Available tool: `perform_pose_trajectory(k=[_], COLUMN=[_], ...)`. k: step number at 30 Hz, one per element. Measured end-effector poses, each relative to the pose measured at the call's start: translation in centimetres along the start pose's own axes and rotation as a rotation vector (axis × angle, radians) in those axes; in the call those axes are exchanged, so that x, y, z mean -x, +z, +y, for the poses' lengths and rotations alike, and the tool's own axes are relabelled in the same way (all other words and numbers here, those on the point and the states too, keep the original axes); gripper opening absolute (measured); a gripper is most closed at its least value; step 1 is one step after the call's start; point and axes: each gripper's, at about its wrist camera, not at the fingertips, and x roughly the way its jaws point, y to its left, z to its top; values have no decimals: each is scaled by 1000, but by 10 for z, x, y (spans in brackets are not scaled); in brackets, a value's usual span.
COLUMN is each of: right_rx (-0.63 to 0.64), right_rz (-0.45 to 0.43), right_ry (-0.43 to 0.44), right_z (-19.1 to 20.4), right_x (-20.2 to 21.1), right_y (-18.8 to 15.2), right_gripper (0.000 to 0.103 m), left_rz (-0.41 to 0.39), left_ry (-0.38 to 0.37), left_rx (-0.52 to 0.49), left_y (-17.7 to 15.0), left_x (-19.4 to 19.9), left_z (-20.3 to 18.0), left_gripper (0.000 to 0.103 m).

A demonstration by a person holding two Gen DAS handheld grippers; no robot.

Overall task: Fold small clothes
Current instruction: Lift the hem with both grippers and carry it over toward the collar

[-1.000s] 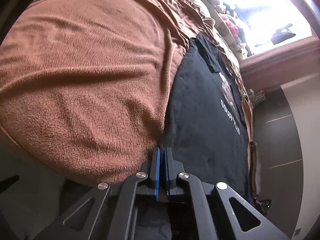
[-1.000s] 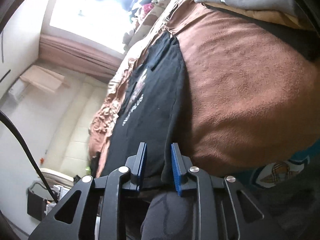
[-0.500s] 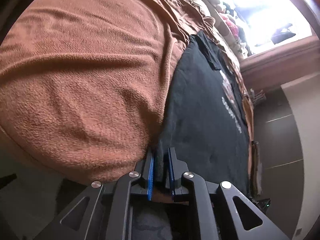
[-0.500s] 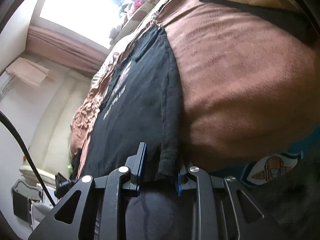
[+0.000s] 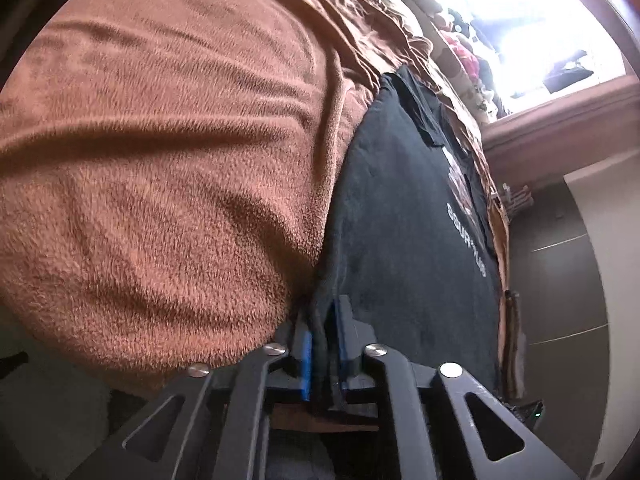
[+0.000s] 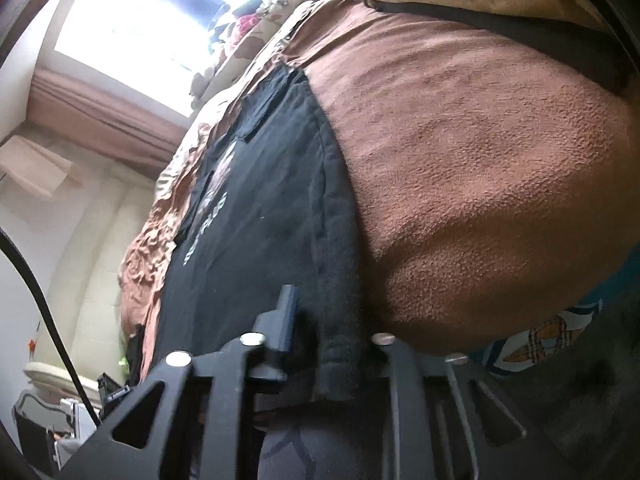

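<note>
- Big brown blanket (image 5: 168,168) fills the scene, fuzzy and rumpled, covering the bed; in the right wrist view it bulges on the right side (image 6: 480,168).
- On it lies the black shirt (image 5: 400,216), spread flat and long, running from the near edge away toward the bright window (image 5: 532,32). Pale lettering and a print show on its chest, and the collar sits at the far end.
- In the right wrist view the same shirt (image 6: 260,200) stretches away, with its hem thick and rolled at the near end.
- Left gripper (image 5: 322,344) points down onto the shirt's near hem corner, right where black cloth meets blanket. Its blue pads are clamped tight on a fold of black fabric.
- Right gripper (image 6: 320,344) is at the other near corner, tilted down too. Its jaws are pressed together on the bunched hem, and the cloth hides most of one finger.
- Edges: the blanket drops off just under both grippers. Beyond the shirt's far long side the blanket ruffles, then floor.
- Open blanket lies beside the shirt in both views, wide and bare.
</note>
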Motion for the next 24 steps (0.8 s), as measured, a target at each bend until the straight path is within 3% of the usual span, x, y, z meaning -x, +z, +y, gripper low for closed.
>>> perform_pose_trajectory(k=[11,24], right_rx=[31,24], right_rz=[-81,-85], right_ry=[70,130], right_z=[26,29], right_x=[50,81], right_y=[-2,-4], right_gripper=[0,0], left_rz=[-51,-103], left_ry=[-133,-187], left_rx=[-12,-32], left_y=[-2,-13], left_x=[37,86], left_z=[-17,-33], left_gripper=[3,2])
